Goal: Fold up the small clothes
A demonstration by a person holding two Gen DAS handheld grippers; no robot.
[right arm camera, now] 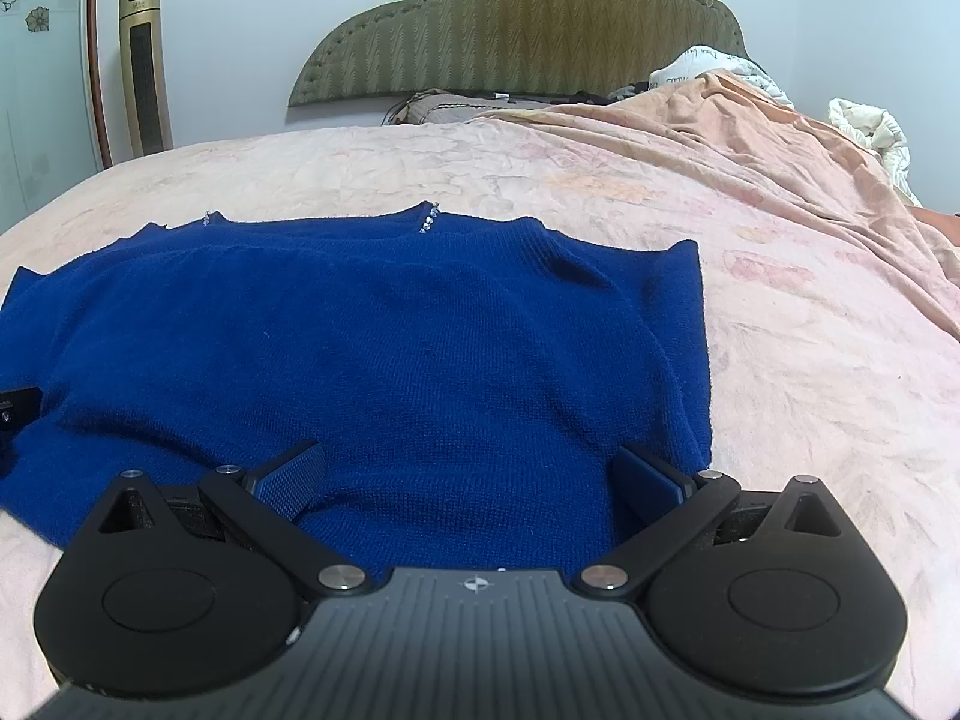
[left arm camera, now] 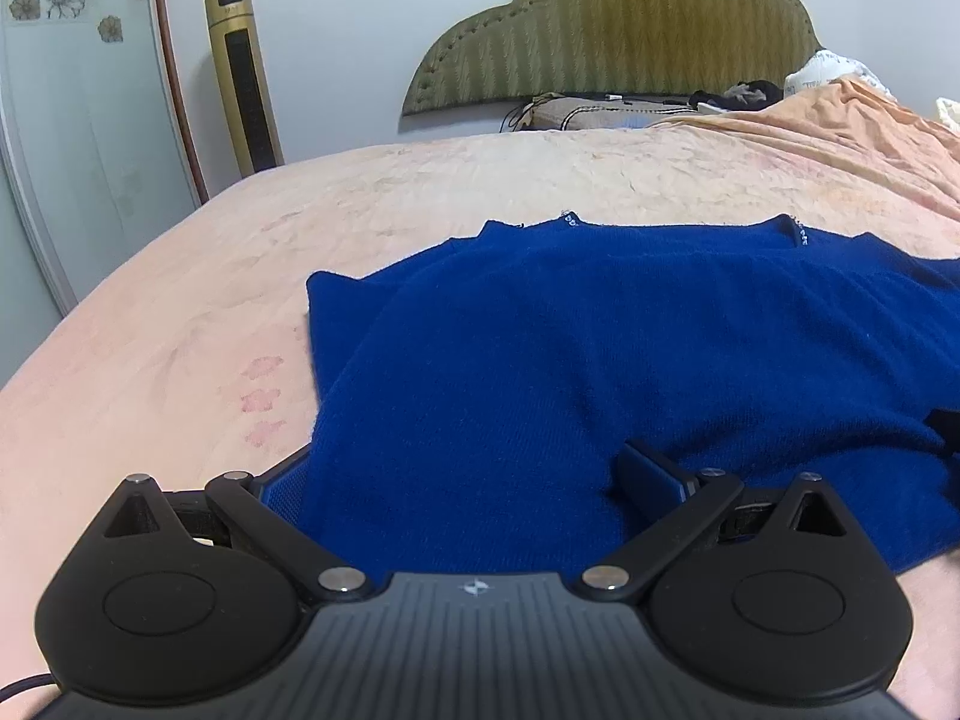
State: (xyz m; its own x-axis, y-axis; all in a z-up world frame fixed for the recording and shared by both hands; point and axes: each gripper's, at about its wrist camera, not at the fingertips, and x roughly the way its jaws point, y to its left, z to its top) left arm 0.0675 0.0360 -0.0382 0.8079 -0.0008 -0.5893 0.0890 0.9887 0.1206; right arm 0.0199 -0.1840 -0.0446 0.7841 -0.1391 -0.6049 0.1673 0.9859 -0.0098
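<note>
A blue knit sweater (left arm camera: 600,348) lies spread flat on the pink bed, neckline with small beads at the far side. It also shows in the right wrist view (right arm camera: 372,348). My left gripper (left arm camera: 468,480) is open over the sweater's near left hem, with its left finger partly under the cloth edge. My right gripper (right arm camera: 474,474) is open over the near right hem, both pads (right arm camera: 294,474) resting just above the fabric. The left gripper's finger shows at the left edge of the right wrist view (right arm camera: 15,411).
The pink bedspread (left arm camera: 180,312) covers the whole bed. An orange blanket (right arm camera: 750,138) is heaped at the far right. A green headboard (right arm camera: 522,24), pillows and a gold tower fan (left arm camera: 243,78) stand beyond. The bed's left edge (left arm camera: 54,336) drops off near a glass door.
</note>
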